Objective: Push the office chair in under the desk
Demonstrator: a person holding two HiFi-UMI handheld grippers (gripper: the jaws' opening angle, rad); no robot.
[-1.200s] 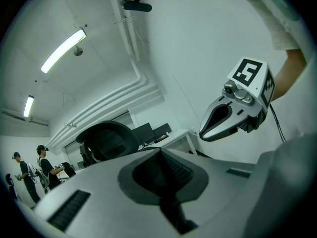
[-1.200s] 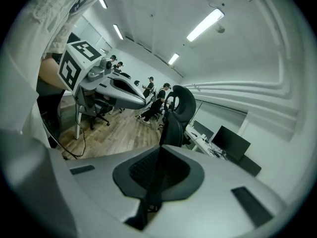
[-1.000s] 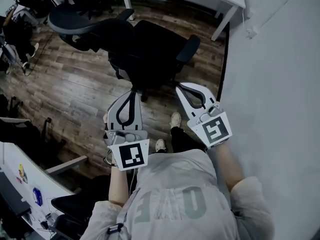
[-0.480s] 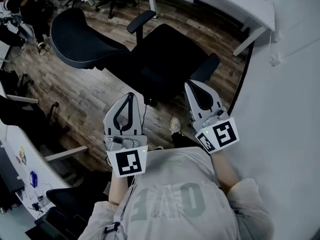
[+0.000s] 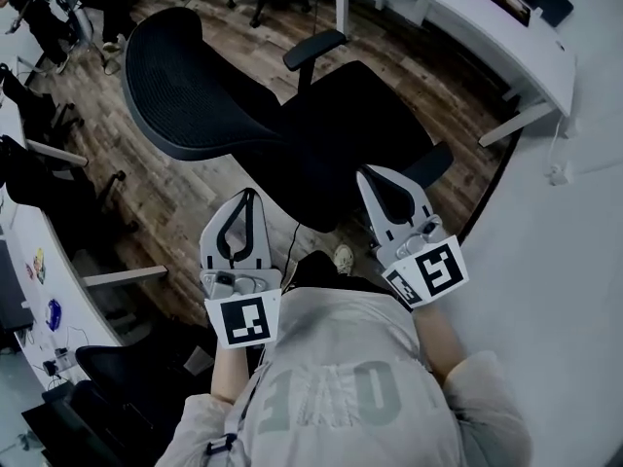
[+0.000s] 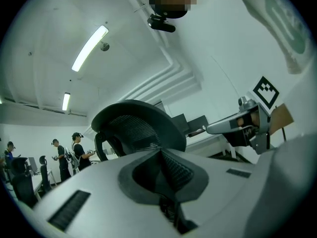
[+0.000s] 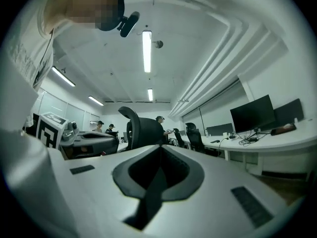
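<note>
Moved closer to the office chair (image 5: 321, 134), we are holding left gripper (image 5: 245, 195) and right gripper (image 5: 375, 173) shut and empty, desk (image 5: 487, 27) edge beyond.

Head view. Just below the office chair (image 5: 292, 134), the person's shirt (image 5: 341, 339) bears large pale letters (image 5: 331, 395), seen inverted. An O and an E can be made out; the whole word cannot.

Near the chair's seat, a marker cube (image 5: 243, 319) on the left hand-held gripper (image 5: 245, 197) and another on the right hand-held gripper (image 5: 375, 175) show black-and-white square codes, with no text.

The stickers (image 5: 39, 266) on the worktop (image 5: 19, 232) left of the chair are too small to read.
</note>
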